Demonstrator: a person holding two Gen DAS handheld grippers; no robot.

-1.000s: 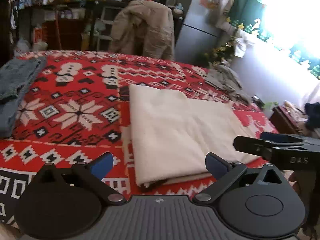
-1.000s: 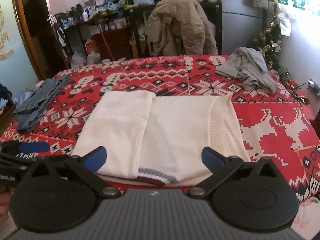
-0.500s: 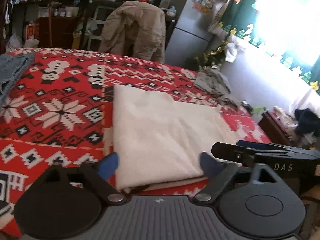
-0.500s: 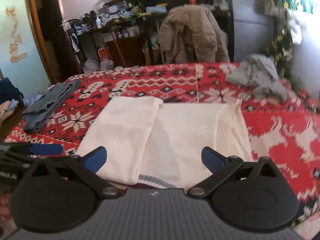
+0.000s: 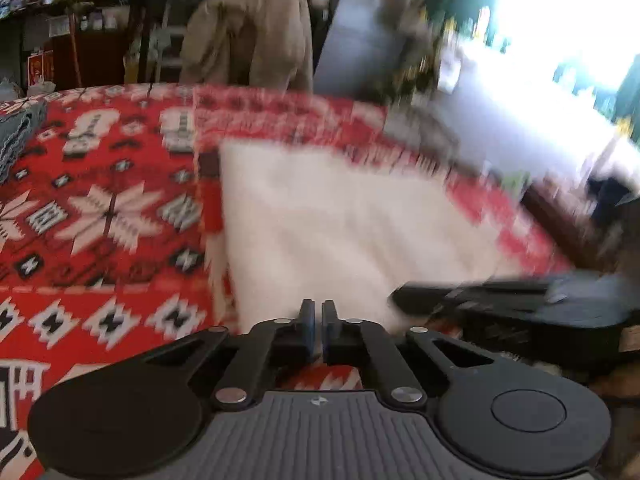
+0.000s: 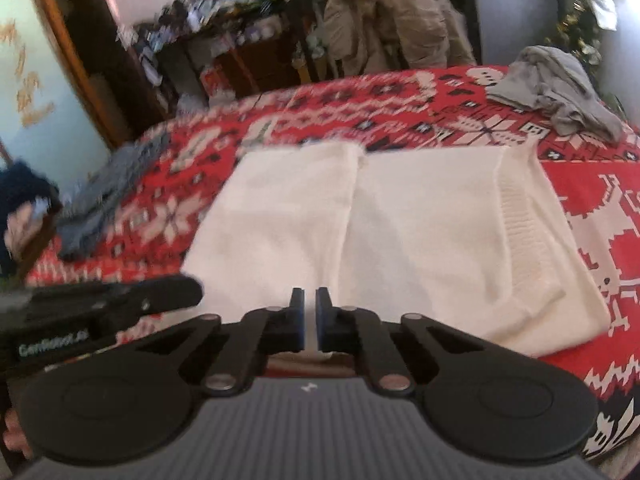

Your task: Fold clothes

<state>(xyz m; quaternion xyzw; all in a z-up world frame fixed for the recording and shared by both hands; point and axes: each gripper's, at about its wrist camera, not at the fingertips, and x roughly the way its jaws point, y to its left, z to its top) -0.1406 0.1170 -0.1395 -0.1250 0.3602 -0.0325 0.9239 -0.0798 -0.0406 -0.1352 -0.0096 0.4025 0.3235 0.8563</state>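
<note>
— Where is the white sweater (image 6: 400, 232)?

— It lies flat in the middle of the red blanket (image 5: 100, 200). It is folded. One flap lies over the left part, and you can see the line where that flap ends.

— And the two tools?

— Both are low at the near edge of the sweater. The left tool (image 5: 318, 326) has its blue pads pulled close together, with only a thin slit between them. I see nothing in the slit. The right tool (image 6: 310, 318) looks the same, pads nearly touching and nothing in them. The two sit side by side, the left one at the sweater's left corner.

— Is there a box or basket with things in it?

— I only see the shelf (image 6: 224, 8) at the back. It is full of small things, but they are too blurry to name.

— What else is on the blanket?

— Some blue-grey jeans (image 6: 104, 196) lie at the left edge, well apart from the sweater. A grey crumpled cloth (image 6: 560, 84) sits at the far right corner. The blanket has white snowflakes and black and white shapes.

— And the room?

— A tan jacket (image 6: 392, 20) hangs over a chair behind the blanket. Next to it stands a tall grey fridge (image 5: 360, 40). On the right a window (image 5: 560, 40) shines very bright. The left view is smeared on that side, so I cannot tell much there.
</note>
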